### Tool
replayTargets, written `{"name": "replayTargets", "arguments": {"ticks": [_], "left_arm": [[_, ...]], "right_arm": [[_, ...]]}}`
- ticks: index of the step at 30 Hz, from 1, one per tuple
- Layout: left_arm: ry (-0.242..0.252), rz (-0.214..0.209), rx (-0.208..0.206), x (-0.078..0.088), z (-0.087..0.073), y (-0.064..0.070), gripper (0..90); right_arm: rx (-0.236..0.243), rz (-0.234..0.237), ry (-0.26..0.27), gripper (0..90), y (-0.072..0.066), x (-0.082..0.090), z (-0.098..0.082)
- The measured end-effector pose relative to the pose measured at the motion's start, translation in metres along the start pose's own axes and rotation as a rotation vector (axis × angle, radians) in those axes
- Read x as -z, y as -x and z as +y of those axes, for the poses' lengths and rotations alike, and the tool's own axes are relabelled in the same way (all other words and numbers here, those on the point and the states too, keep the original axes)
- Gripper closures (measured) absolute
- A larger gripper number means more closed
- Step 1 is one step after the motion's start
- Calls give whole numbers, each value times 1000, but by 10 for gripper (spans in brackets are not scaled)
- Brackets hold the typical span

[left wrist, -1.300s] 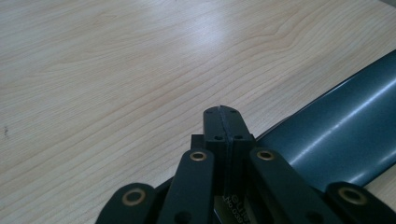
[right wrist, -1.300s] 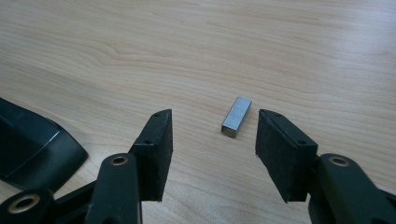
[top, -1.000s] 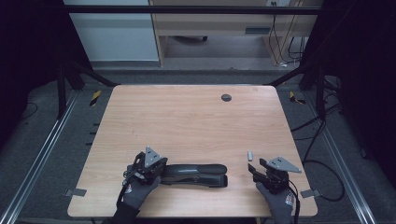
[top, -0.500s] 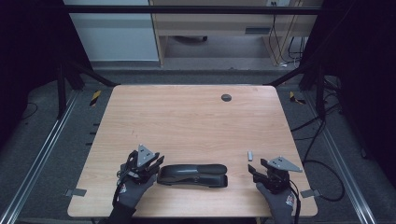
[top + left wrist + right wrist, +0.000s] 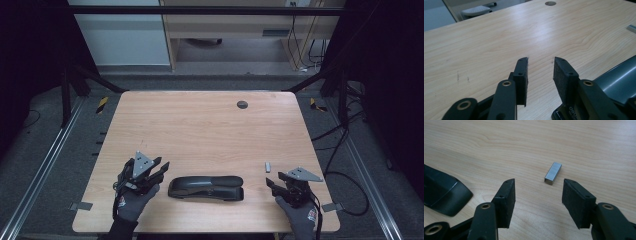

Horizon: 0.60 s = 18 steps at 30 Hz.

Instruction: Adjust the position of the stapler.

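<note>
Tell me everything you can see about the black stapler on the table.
The black stapler is long and low, with a smooth, slightly glossy top arm over a flat base; it looks like plastic. It appears closed. It lies flat on the wooden table near the person's edge, lengthwise from left to right, between the two grippers. Nothing touches it except the table. The left gripper is just beside its left end, apart from it, jaws having just been opening with nothing between them. One rounded end shows in the right gripper view.
</note>
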State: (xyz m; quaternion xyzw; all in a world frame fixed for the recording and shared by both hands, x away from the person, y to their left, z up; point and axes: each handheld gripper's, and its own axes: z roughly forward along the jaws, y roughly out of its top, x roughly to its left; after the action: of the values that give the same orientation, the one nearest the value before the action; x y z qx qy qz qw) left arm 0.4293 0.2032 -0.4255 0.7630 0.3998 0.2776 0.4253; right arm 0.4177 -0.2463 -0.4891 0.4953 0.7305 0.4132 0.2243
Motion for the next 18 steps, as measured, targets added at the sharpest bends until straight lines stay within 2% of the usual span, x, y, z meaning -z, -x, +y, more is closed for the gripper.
{"name": "replayTargets", "arguments": {"ticks": [2,7,12,16,18], "left_arm": [[1,-8,-4,1,3,1,593],[-2,-32,-54,3,11,6,559],[8,-43,-109,5,19,13,468],[8,-52,-127,6,25,18,411],[13,-56,-157,7,27,19,400]], "right_arm": [[0,-8,14,473,-1,1,-1],[6,-21,46,486,-1,3,-4],[27,-31,44,473,-2,1,-4],[20,-27,39,451,-2,1,-3],[18,-28,40,445,-2,1,-3]]}}
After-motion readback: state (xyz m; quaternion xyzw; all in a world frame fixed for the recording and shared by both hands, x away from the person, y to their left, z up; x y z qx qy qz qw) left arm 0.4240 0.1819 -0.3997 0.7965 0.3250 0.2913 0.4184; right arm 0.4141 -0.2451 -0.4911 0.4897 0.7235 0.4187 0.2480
